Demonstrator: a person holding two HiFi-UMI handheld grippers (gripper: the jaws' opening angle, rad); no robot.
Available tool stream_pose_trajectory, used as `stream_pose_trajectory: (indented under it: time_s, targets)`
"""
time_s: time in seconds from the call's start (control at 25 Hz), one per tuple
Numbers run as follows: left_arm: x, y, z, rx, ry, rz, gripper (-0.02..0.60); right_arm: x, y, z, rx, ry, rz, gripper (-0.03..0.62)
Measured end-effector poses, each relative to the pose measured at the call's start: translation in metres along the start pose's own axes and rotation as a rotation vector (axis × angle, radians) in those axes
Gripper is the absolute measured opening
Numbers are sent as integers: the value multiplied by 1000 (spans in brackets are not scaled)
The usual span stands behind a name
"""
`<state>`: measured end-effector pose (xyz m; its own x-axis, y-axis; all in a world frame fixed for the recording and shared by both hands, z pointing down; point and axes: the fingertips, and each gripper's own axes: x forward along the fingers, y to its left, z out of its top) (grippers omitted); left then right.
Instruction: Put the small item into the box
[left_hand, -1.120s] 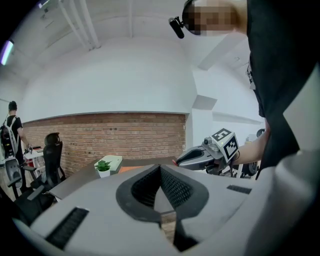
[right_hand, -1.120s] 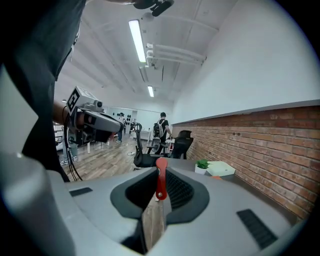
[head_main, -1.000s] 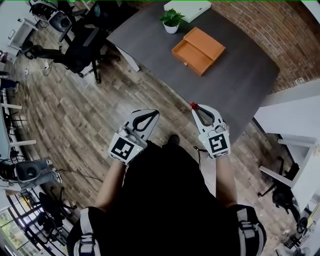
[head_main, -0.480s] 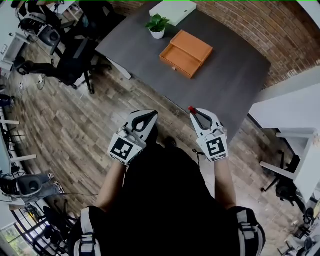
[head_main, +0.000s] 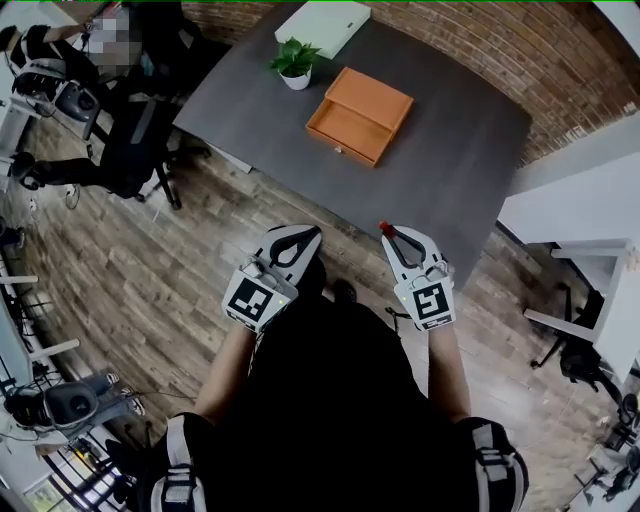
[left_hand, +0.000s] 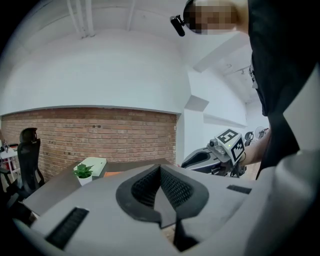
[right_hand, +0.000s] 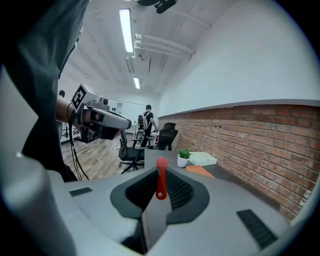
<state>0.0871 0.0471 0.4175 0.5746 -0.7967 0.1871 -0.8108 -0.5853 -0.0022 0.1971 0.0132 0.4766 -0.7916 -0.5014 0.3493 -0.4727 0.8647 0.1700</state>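
Note:
An open orange box (head_main: 358, 115) lies on the dark grey table (head_main: 450, 150), well ahead of both grippers; it also shows small in the right gripper view (right_hand: 200, 170). My right gripper (head_main: 386, 230) is shut on a small red item (right_hand: 161, 181), whose red tip (head_main: 384, 227) sticks out past the jaws, just short of the table's near edge. My left gripper (head_main: 305, 231) hangs over the wooden floor to its left, jaws shut with nothing between them (left_hand: 161, 168). Both are held in front of the person's body.
A small potted plant (head_main: 294, 63) and a flat white box (head_main: 322, 25) sit at the table's far end. Office chairs (head_main: 120, 110) stand to the left on the wood floor, a brick wall (head_main: 560, 50) runs behind the table, and white desks (head_main: 590, 210) stand at the right.
In the head view the table and orange box have slid left and slightly nearer. Both grippers keep the same pose, the red item still in the right one.

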Motion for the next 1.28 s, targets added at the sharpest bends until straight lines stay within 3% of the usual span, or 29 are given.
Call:
stream_pose_trajectory:
  time_s: [0.16, 0.44, 0.6, 0.88, 1.28]
  targets:
    - [13, 31, -4, -8, 11, -13, 23, 28, -14, 2, 32, 15, -19, 66]
    - [19, 116, -10, -11, 19, -6, 23, 101, -32, 33, -42, 12, -17, 66]
    - [28, 164, -8, -16, 19, -18, 23, 140, -47, 51, -19, 12, -48, 66]
    - [54, 214, -1, -13, -21, -108, 23, 181, -61, 56, -34, 62, -104, 66]
    - [66, 261, -16, -35, -2, -214, 23, 216, -73, 63, 8, 126, -229, 66]
